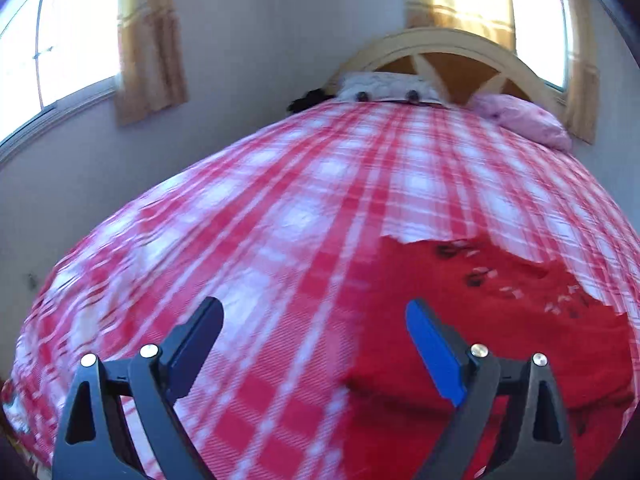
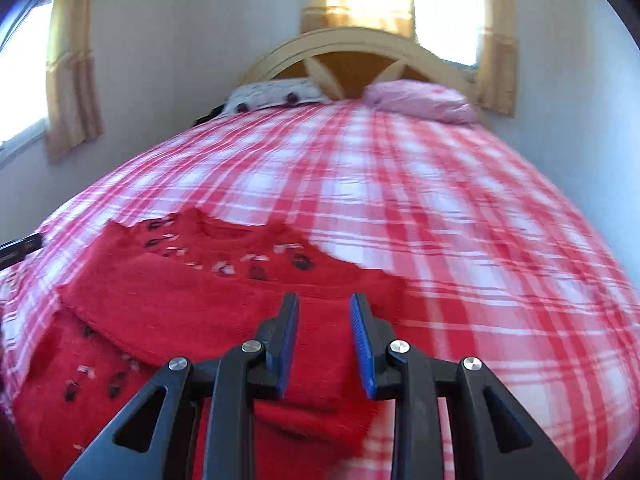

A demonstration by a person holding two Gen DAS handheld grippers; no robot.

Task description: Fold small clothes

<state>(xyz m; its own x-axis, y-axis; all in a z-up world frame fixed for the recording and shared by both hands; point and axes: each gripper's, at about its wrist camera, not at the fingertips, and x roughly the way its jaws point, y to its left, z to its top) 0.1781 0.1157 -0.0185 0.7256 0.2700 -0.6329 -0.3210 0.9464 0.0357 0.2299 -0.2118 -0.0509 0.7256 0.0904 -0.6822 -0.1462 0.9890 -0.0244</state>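
A small red knitted sweater [image 2: 192, 312] with dark and white motifs lies on the red-and-white checked bedspread [image 2: 440, 200]. One sleeve is folded across its body. In the left wrist view the sweater [image 1: 500, 320] lies at the lower right. My left gripper [image 1: 314, 308] is wide open and empty, above the bedspread at the sweater's left edge. My right gripper [image 2: 324, 304] is partly open with a narrow gap, empty, over the sweater's right part.
A wooden headboard [image 2: 360, 56] stands at the far end, with a pink pillow [image 2: 420, 100] and a white patterned pillow [image 2: 272, 94]. Curtained windows [image 1: 60, 40] are behind and to the left. The other gripper's tip [image 2: 20, 248] shows at the left edge.
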